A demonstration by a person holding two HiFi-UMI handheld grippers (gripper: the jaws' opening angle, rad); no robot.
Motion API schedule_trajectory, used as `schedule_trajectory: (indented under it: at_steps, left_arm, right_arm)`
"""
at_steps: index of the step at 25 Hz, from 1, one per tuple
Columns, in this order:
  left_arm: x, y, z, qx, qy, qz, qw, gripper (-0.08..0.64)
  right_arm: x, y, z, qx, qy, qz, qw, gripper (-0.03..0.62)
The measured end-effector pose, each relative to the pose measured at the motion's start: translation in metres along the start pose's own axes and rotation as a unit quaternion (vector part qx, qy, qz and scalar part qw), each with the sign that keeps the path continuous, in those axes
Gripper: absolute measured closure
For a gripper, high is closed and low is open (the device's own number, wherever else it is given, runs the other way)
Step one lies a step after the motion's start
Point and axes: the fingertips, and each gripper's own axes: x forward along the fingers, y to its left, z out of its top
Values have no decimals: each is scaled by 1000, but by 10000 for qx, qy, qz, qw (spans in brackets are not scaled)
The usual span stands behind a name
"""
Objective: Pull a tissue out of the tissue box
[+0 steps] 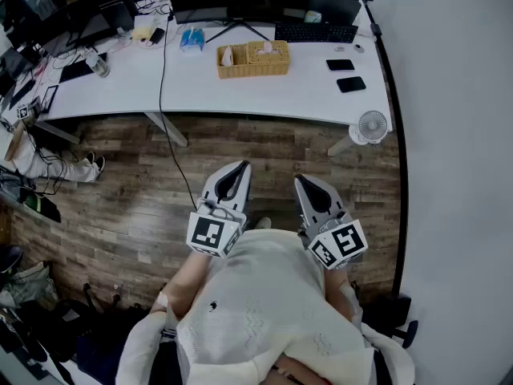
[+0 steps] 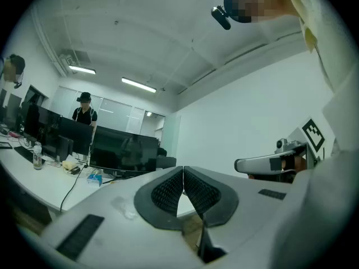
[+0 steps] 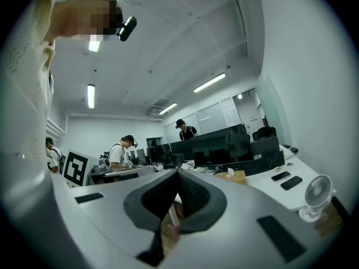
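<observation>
Two grippers are held level in front of the person's chest, both pointing toward the white desk (image 1: 264, 95) and both well short of it. The left gripper (image 1: 240, 167) has its fingers pressed together: in the left gripper view the ribbed pads (image 2: 168, 192) meet at the tips, with nothing between them and nothing touching them. Just to its right, the right gripper (image 1: 303, 180) looks the same. In the right gripper view its dark pads (image 3: 193, 192) close to a point at the tips and grip nothing.

On the desk, from the left, stand a clear bottle (image 1: 98, 64) and a blue packet (image 1: 191, 38). Next comes the wicker tissue box (image 1: 252, 61), ahead of the gap between the two grippers and in front of the monitor stand. Its long axis runs along the desk from left to right, rising slightly at the right end in the head view. White tissue (image 1: 269, 48) pokes upward from its top. Further right lie a black keyboard (image 1: 315, 32) and two dark phones (image 1: 345, 74). A small white fan (image 1: 371, 125) sits at the desk's near right corner.
</observation>
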Motion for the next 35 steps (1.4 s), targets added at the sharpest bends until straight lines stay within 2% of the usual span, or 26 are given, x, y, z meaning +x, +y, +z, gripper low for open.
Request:
schedule_trajectory:
  at_steps: [10, 26, 31, 35]
  left_arm:
    - [-3, 1, -3, -79, -34, 85, 9999, 545]
    - [-3, -17, -15, -99, 45, -65, 9999, 545]
    - [-2, -19, -17, -88, 28, -29, 10000, 543]
    - [3, -24, -18, -124, 2, -47, 9999, 543]
  right_arm:
    - [-3, 4, -8, -15, 95, 21, 10000, 592]
    - [-12, -6, -20, 12, 224, -52, 9997, 592]
    - [-18, -10, -16, 57, 40, -142, 9999, 591]
    - [-25, -11, -10, 83, -123, 35, 9999, 591]
